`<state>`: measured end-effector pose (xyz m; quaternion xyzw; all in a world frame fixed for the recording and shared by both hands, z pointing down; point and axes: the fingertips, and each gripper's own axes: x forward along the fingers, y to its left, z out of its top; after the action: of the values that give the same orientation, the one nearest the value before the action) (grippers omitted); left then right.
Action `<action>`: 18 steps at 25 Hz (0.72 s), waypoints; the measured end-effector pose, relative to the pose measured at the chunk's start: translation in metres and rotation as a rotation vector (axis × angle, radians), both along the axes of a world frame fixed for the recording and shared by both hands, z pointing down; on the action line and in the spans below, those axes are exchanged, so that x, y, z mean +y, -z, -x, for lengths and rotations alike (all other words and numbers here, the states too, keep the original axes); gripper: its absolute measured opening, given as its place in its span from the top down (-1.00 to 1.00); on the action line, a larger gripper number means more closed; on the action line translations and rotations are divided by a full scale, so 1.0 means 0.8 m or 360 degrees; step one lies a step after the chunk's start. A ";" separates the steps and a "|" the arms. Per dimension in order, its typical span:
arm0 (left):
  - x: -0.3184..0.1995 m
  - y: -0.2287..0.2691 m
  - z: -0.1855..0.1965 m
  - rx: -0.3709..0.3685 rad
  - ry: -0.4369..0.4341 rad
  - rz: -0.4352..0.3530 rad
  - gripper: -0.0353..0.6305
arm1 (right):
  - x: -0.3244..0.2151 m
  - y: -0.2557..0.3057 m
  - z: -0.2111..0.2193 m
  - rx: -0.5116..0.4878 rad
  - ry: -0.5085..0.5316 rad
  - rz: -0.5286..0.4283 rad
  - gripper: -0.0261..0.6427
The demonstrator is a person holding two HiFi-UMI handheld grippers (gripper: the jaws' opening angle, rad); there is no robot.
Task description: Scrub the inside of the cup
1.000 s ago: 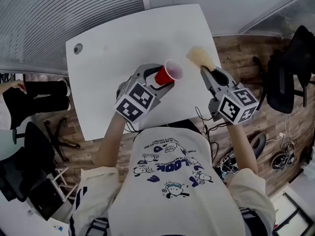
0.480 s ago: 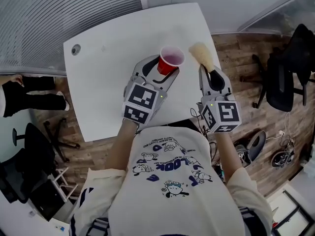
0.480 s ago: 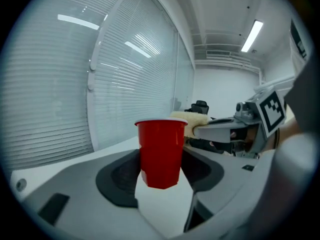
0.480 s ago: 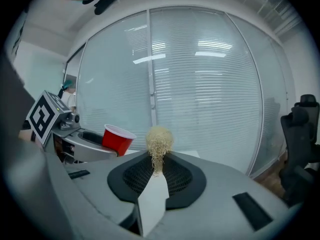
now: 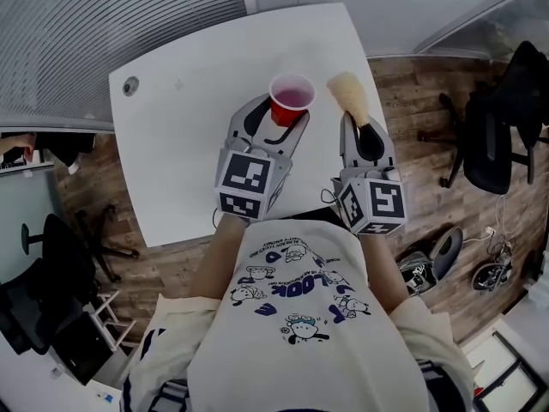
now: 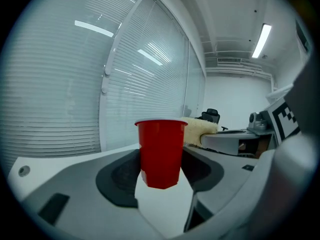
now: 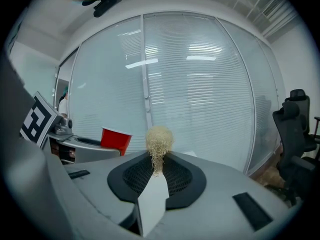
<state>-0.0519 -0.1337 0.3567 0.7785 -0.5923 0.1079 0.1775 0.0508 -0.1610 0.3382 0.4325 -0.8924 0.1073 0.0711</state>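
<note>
A red plastic cup [image 5: 292,99] stands upright with its mouth up, gripped at its lower half by my left gripper [image 5: 279,120]. In the left gripper view the cup [image 6: 161,149] fills the gap between both dark pads, and its base appears clear of the white table [image 5: 189,101]. My right gripper [image 5: 361,129] is shut on the stem of a beige fibrous scrubber [image 5: 347,91], whose fluffy head sticks out past the jaws just right of the cup. From the right gripper view the scrubber [image 7: 159,143] rises between the pads, with the cup [image 7: 116,140] off to the left.
The table has a round grommet [image 5: 130,85] near its far left corner. A black office chair [image 5: 506,118] stands right of the table on the wooden floor, with cables and gear [image 5: 493,273] beside it. Window blinds run behind the table.
The left gripper has swung the cup from tilted to upright and carried it farther from the body. The right gripper has turned to point straight ahead, bringing the scrubber beside the cup.
</note>
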 end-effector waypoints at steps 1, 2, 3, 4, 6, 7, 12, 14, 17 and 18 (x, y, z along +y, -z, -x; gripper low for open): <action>0.000 0.000 0.003 -0.0001 0.0030 -0.0013 0.04 | 0.001 0.000 -0.001 -0.0007 -0.0017 -0.0001 0.76; 0.001 0.001 0.006 -0.0002 0.0061 -0.0026 0.04 | 0.002 0.000 -0.002 -0.0015 -0.0036 -0.0002 0.76; 0.001 0.000 0.008 -0.0007 0.0093 -0.0036 0.04 | 0.002 0.000 -0.004 -0.0024 -0.0056 -0.0003 0.76; 0.002 0.000 0.011 -0.0014 0.0124 -0.0041 0.04 | 0.003 0.001 -0.006 -0.0031 -0.0077 -0.0005 0.76; 0.003 -0.003 0.013 -0.0026 0.0168 -0.0039 0.04 | 0.003 0.002 -0.009 -0.0045 -0.0116 -0.0009 0.76; 0.004 -0.004 0.013 -0.0028 0.0180 -0.0037 0.04 | 0.004 0.002 -0.011 -0.0051 -0.0133 -0.0010 0.76; 0.005 -0.004 0.009 -0.0063 0.0207 -0.0068 0.04 | 0.008 -0.001 -0.015 -0.0081 -0.0184 0.0014 0.76; 0.006 -0.004 0.006 -0.0080 0.0213 -0.0079 0.04 | 0.008 -0.003 -0.017 -0.0091 -0.0200 0.0026 0.76; 0.007 -0.003 0.004 -0.0088 0.0227 -0.0094 0.04 | 0.008 -0.002 -0.020 -0.0105 -0.0216 0.0027 0.76; 0.007 -0.003 0.004 -0.0090 0.0233 -0.0097 0.04 | 0.009 -0.002 -0.020 -0.0107 -0.0219 0.0024 0.76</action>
<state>-0.0550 -0.1277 0.3592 0.7347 -0.6554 0.0986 0.1443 0.0671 -0.1539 0.3396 0.4885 -0.8615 0.1332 0.0368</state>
